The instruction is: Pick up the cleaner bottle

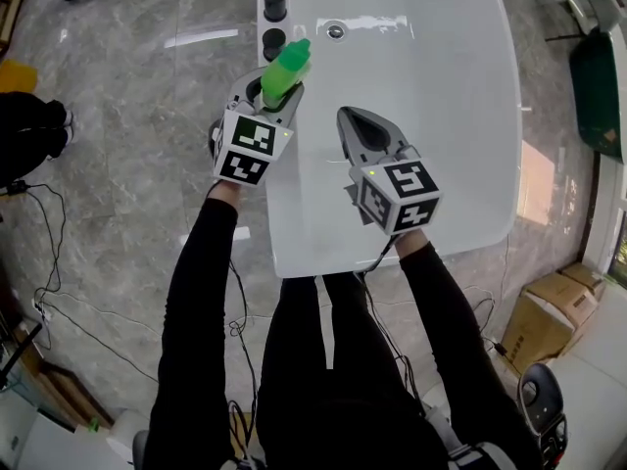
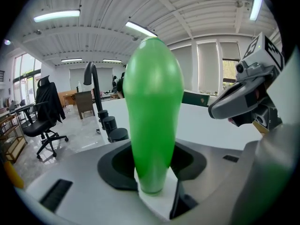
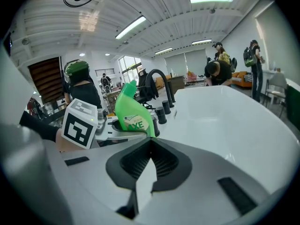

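The green cleaner bottle [image 1: 286,71] stands upright at the left edge of the white table [image 1: 431,96]. My left gripper [image 1: 272,94] has a jaw on each side of it. In the left gripper view the bottle [image 2: 152,125] fills the gap, and both dark pads lie against its sides. My right gripper [image 1: 355,125] hovers over the table to the bottle's right, jaws shut and empty. In the right gripper view the bottle [image 3: 132,116] shows its white label, inside the left gripper [image 3: 101,125].
Several black round pieces [image 1: 274,8] line the table's left edge beyond the bottle, by a black curved spout [image 3: 157,83]. A small round hole [image 1: 336,31] lies farther back. Cables [image 1: 59,302] run over the floor on the left; cardboard boxes [image 1: 549,311] stand at the right.
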